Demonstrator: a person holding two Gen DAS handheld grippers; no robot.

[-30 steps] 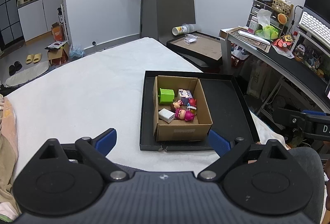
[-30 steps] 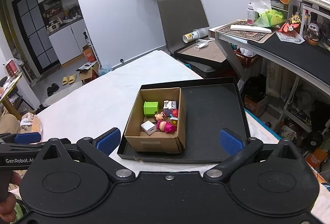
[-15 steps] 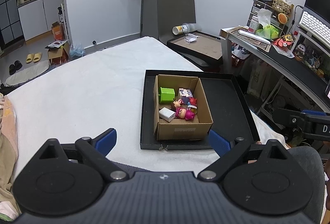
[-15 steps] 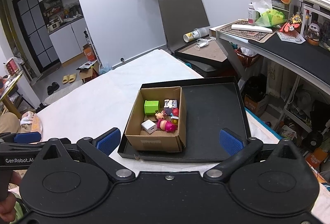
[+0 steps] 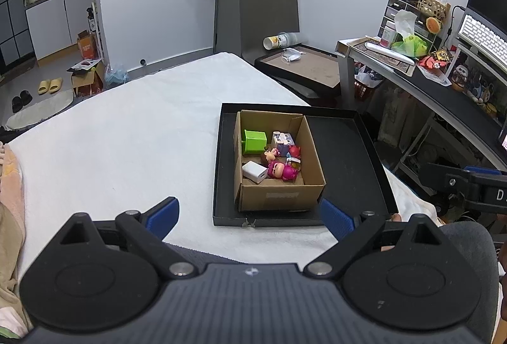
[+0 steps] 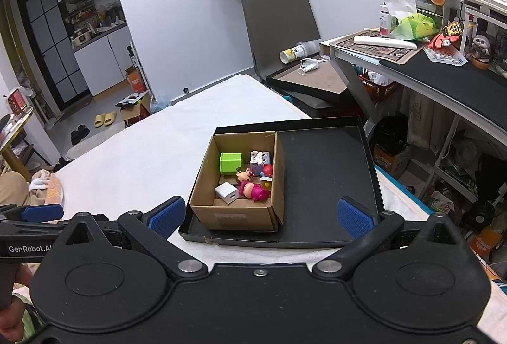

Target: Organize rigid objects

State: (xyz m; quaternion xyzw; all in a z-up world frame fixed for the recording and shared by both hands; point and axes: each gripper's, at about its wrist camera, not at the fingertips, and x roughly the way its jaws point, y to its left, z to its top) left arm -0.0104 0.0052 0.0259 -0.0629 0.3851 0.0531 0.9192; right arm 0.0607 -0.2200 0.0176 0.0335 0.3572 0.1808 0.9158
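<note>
A brown cardboard box [image 5: 280,196] [image 6: 234,217] sits in the left half of a shallow black tray [image 5: 348,153] [image 6: 320,160] on a white-covered table. In the box lie a green block [image 5: 254,141] [image 6: 231,162], a white charger [image 5: 253,172] [image 6: 227,192], a pink figure [image 5: 280,170] [image 6: 252,190] and other small toys. My left gripper [image 5: 250,215] is open and empty, held back from the tray's near edge. My right gripper [image 6: 261,215] is open and empty, also short of the tray.
The white table surface [image 5: 126,138] stretches left of the tray. A cluttered desk [image 5: 427,81] stands at the right, with a second black tray [image 5: 304,68] and a grey chair [image 5: 269,4] behind. The other gripper [image 5: 469,182] shows at the right edge.
Both grippers have drifted slightly; the box and tray sit a touch differently in view. Nothing was grasped or released.
</note>
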